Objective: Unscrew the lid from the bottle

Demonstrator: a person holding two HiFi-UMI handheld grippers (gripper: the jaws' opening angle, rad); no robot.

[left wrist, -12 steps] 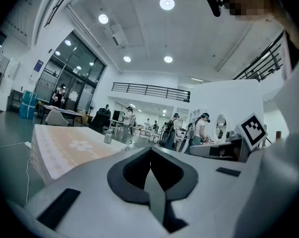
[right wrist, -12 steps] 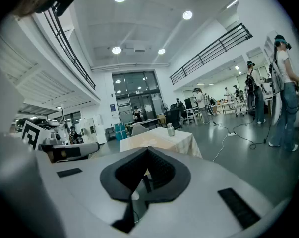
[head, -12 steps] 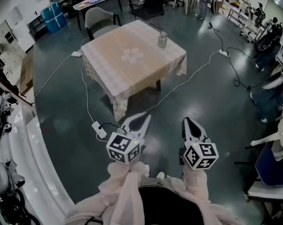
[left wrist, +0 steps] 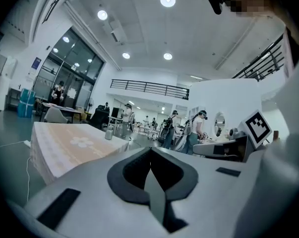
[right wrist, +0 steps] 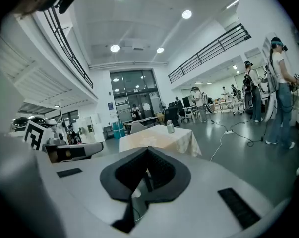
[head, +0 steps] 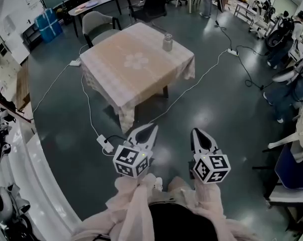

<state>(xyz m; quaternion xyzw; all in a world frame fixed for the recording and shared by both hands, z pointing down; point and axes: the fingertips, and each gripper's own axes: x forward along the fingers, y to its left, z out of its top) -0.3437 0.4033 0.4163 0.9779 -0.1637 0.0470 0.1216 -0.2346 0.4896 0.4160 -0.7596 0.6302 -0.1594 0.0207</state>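
Nearest, the left claw (head: pixel 152 127) and the right claw (head: pixel 196 131) hang side by side over the dark floor (head: pixel 226 114), each with its jaws pressed together on nothing. Well beyond them stands the table (head: pixel 111 69), and the bottle (head: pixel 167 42) sits near its far right edge, lid apparently on. Over the last half second table and bottle have only drifted slightly left in the head view. The approach looks barely begun, and no unscrewing has started.

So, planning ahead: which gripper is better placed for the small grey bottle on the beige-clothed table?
Right, marginally: the grey bottle stands at the right edge of the table, nearly ahead of the right gripper. Left gripper equally shut, distant.
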